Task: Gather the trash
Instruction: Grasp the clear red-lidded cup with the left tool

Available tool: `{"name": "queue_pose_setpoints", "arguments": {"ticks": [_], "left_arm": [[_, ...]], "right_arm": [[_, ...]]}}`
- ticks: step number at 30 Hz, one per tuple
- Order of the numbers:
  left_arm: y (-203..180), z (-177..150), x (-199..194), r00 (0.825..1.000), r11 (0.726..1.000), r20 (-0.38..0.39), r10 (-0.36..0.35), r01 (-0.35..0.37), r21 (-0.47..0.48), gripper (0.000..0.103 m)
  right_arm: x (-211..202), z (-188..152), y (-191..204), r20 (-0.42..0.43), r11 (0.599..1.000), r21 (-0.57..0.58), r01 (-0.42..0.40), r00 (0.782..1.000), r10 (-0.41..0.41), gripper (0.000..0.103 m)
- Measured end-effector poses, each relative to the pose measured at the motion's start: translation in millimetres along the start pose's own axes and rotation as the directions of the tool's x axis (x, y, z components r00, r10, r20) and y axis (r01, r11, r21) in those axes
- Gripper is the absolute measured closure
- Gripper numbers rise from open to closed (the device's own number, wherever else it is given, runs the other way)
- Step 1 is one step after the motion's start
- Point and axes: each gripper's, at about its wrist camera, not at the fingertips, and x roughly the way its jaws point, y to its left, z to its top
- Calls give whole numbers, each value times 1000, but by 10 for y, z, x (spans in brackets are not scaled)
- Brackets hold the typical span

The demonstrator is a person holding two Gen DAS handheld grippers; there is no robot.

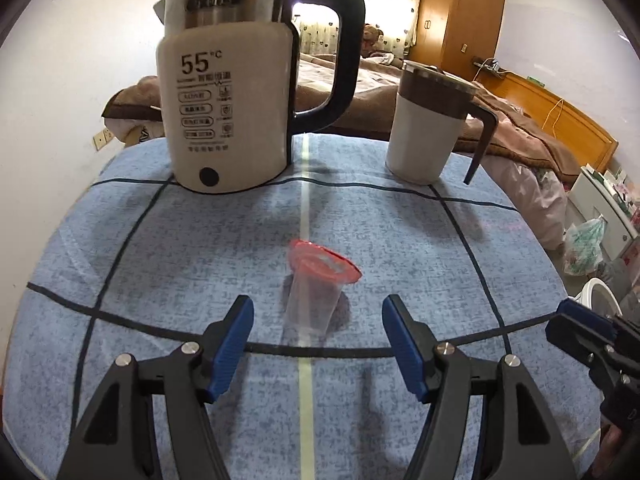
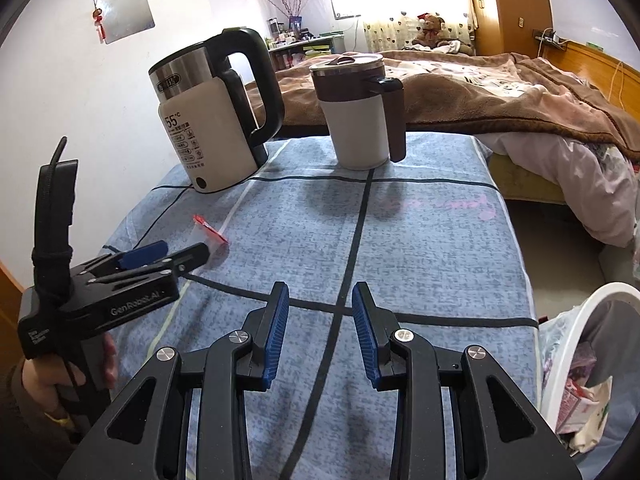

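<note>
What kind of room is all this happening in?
Most likely a home bedroom: an unmade bed with a brown blanket sits behind the blue-clothed table, a teddy bear rests by the curtained window, and a wooden wardrobe stands in the corner.

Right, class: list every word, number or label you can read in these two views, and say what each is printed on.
"55°C": front of the kettle.
"GenRobot.AI": side of the left gripper.
Kettle's metal badge, the small boxed lines under the number, and the small white print on that gripper: too blurred to read.
Mug and plastic cup: no text.
</note>
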Motion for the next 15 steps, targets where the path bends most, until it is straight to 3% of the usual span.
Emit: {"name": "queue_pose_setpoints", "arguments": {"ticks": [7, 14, 15], "left_arm": [[8, 58, 151, 999, 999, -25, -35, 35, -8, 40], [-23, 48, 187, 999, 1000, -38, -19, 19, 15, 73], [-30, 44, 191, 999, 1000, -41, -18, 19, 19, 73]], "right_arm": [[114, -4, 85, -21, 1000, -9, -3, 1000, 3, 69], [176, 1, 105, -28, 1000, -7, -3, 1000, 3, 69], [181, 0, 102, -29, 1000, -5, -1, 1000, 1, 69]]}}
